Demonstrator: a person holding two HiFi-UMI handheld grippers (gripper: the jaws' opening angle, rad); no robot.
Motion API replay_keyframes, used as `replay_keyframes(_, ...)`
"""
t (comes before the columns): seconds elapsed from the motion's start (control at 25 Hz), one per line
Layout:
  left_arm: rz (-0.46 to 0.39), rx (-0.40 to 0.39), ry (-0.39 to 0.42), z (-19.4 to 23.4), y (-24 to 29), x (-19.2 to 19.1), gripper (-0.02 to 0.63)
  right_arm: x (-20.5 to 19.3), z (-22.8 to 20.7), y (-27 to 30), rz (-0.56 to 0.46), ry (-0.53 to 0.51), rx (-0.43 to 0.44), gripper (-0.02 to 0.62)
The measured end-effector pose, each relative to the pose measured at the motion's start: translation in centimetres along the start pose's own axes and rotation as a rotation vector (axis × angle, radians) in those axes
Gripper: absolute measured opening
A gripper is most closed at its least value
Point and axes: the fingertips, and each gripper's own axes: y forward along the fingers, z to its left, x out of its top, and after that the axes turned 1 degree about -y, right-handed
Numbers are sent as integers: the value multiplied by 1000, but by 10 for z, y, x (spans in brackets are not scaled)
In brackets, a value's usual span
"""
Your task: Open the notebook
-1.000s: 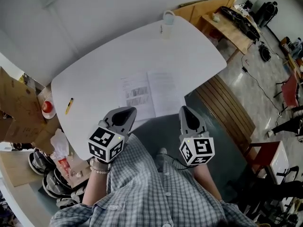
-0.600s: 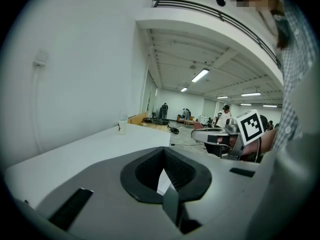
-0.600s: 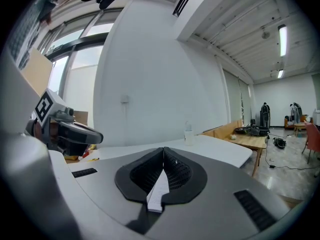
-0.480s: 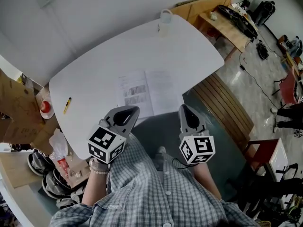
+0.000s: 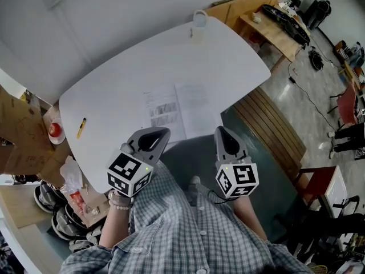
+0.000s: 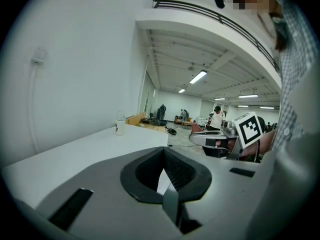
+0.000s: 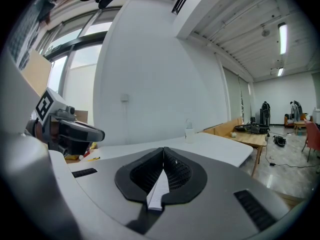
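Observation:
The notebook (image 5: 179,112) lies open and flat on the white table (image 5: 125,67), both printed pages facing up. My left gripper (image 5: 159,133) hovers at the table's near edge, just short of the left page, jaws shut on nothing. Off the notebook's near right corner, my right gripper (image 5: 221,131) is also shut and empty. In the left gripper view the left gripper (image 6: 164,151) shows closed jaws, with a sliver of white page behind them. The right gripper view shows the right gripper (image 7: 163,151) closed the same way.
A white cup (image 5: 199,23) stands at the table's far edge and a yellow pen (image 5: 82,127) lies near its left edge. A slatted wooden bench (image 5: 268,124) sits to the right. Cardboard, bags and a red object (image 5: 55,130) crowd the floor on the left.
My left gripper has edged slightly toward the notebook. The right gripper and the open notebook have stayed put.

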Motion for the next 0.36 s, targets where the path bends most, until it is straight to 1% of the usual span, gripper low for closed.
replay_keyframes(0.36, 3, -4, -2, 4, 1, -1, 7, -6, 1, 5, 20, 4, -1, 21)
